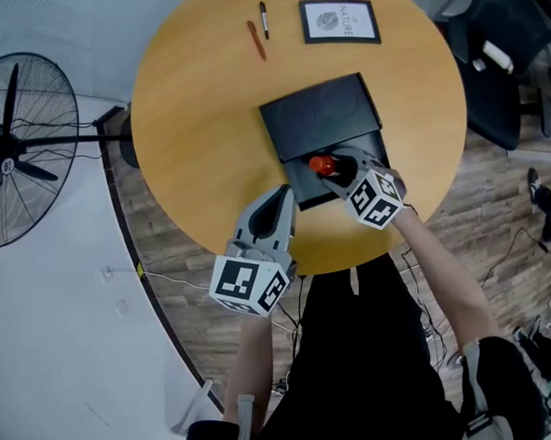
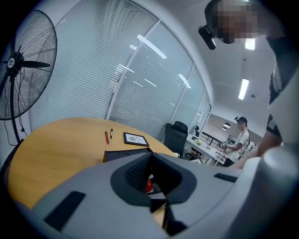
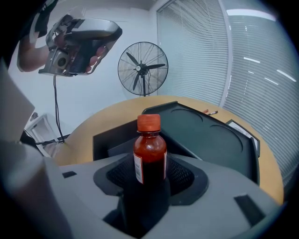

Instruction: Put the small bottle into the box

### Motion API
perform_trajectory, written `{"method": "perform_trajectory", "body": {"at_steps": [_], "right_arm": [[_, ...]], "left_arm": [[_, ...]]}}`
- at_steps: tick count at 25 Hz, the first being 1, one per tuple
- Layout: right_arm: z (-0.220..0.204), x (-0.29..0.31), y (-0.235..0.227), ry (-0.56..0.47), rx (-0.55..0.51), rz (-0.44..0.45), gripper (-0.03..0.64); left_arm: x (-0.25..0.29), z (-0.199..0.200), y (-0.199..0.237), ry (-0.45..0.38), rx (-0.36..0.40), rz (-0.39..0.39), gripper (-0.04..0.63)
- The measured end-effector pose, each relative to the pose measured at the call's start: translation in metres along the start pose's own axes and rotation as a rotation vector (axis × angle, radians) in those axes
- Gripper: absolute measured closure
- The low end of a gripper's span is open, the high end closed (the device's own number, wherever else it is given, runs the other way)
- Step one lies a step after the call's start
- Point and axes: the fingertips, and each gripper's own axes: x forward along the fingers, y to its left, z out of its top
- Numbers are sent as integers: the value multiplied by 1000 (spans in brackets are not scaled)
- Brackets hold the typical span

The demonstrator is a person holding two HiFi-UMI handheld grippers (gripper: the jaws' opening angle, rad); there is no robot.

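A round wooden table (image 1: 189, 127) is seen from above, with a standing fan (image 1: 17, 148) on the floor off its left edge. A black box (image 1: 296, 175) is placed right of the table's centre, toward the near edge; its lid (image 1: 321, 117) is laid over the far part, so the near part is left open. A framed print (image 1: 340, 22) is set at the far edge, with a red pen (image 1: 257, 40) and a black pen (image 1: 264, 19) just left of it. The left gripper (image 1: 277, 205) is held over the near edge with its jaws brought together on nothing. The right gripper (image 3: 149, 186) is clamped on the small bottle (image 3: 149, 154), which is held upright, orange cap up, over the box's open part; whether its base touches the box floor cannot be told.
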Motion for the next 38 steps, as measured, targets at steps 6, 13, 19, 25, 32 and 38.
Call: {"method": "perform_trajectory", "body": {"at_steps": [6,13,19,25,32,38], "right_arm": [[4,6,5,11,-8,19,393],[4,8,8,32,-30,31,417],[4,8,8,33,-10,31,414],[6,5,9,31,5,30,414],[15,-7,6,10,0,14,414],[24,-28,2,-16,3,-15,417]], "left_arm": [[-2,0,4,-2,-4,0,597],[-3,2,6,-8,-8,1,597],[-4,4,9,-9,-9,2,597],[-6,9,8,-16,2,-5,597],[-9,20,4,-37,17,-8,597],[-15,31,-3,-57,31,-12,597]]}}
